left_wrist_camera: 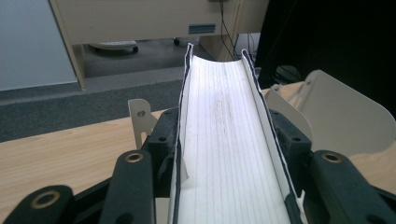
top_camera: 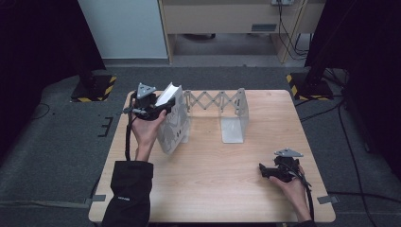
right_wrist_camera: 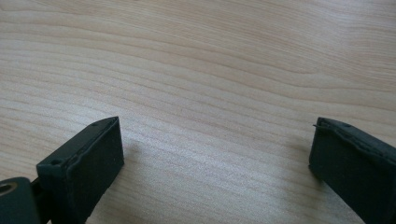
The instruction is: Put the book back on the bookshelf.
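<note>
Person's left gripper (top_camera: 158,111) clamps a thick white-paged book (top_camera: 171,118) at the pale wooden table (top_camera: 227,170).
Book stands beside a white metal expanding bookend rack (top_camera: 222,113); right gripper (top_camera: 265,171) rests well apart, jaws wide, holding nothing.

The book (top_camera: 171,97) is thick, with a dark cover and white pages. It is held up in the air, tilted, with its page edges facing up. The pages look white and curve in a little, like a dip, in the left gripper view. The book is at the left end of the metal book rack (top_camera: 234,118), just above the rack's patterned left plate.
</note>
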A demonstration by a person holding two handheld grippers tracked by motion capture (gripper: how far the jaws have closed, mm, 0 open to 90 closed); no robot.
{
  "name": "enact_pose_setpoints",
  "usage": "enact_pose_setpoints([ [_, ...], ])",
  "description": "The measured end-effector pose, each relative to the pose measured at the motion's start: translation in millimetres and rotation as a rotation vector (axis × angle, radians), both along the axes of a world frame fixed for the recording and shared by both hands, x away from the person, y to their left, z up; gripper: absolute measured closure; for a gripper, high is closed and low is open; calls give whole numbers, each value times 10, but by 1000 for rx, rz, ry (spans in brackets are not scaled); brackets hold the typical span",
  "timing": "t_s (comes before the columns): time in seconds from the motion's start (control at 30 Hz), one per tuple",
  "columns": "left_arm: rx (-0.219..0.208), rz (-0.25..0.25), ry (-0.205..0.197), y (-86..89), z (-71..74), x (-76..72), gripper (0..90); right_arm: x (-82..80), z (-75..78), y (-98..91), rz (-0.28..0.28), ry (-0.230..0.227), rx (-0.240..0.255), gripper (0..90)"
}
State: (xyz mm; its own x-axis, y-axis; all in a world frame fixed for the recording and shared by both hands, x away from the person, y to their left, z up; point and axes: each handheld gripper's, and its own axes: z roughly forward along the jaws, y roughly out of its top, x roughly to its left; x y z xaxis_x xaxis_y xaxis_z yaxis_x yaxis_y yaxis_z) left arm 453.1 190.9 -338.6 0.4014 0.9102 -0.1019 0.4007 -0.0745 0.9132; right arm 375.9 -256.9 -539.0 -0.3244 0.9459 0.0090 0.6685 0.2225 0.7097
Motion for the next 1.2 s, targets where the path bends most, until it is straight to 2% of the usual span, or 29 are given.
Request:
enact_pose_setpoints([
  [0.1, 3, 25, -6, -15, -9, 74, 517, 0, 0, 0, 0, 0, 0, 34],
  [0.23, 46, 39, -16, -94, -22, 162, 517, 1, -1, 1, -1, -2, 0, 34],
  [0.37, 35, 62, -15, -153, -72, 254, 517, 0, 0, 0, 0, 0, 0, 34],
  [0.47, 50, 77, -11, -207, -115, 330, 517, 0, 0, 1, 0, 0, 0, 34],
  [0.6, 48, 103, -15, -252, -192, 420, 517, 0, 0, 1, 0, 0, 0, 34],
  [0.73, 36, 117, 6, -258, -245, 503, 517, 1, -2, 1, -1, -2, 0, 34],
  [0.87, 59, 107, 19, -310, -287, 553, 516, 0, 0, 0, 0, 0, 0, 34],
  [1.0, 56, 104, 35, -351, -342, 599, 515, 0, 0, 0, 0, 0, 0, 34],
  [1.13, 83, 102, 36, -406, -401, 624, 515, 0, 0, 0, 0, 0, 0, 34],
  [1.2, 70, 108, 33, -397, -428, 623, 514, 1, -1, 1, -1, -2, 0, 34],
])
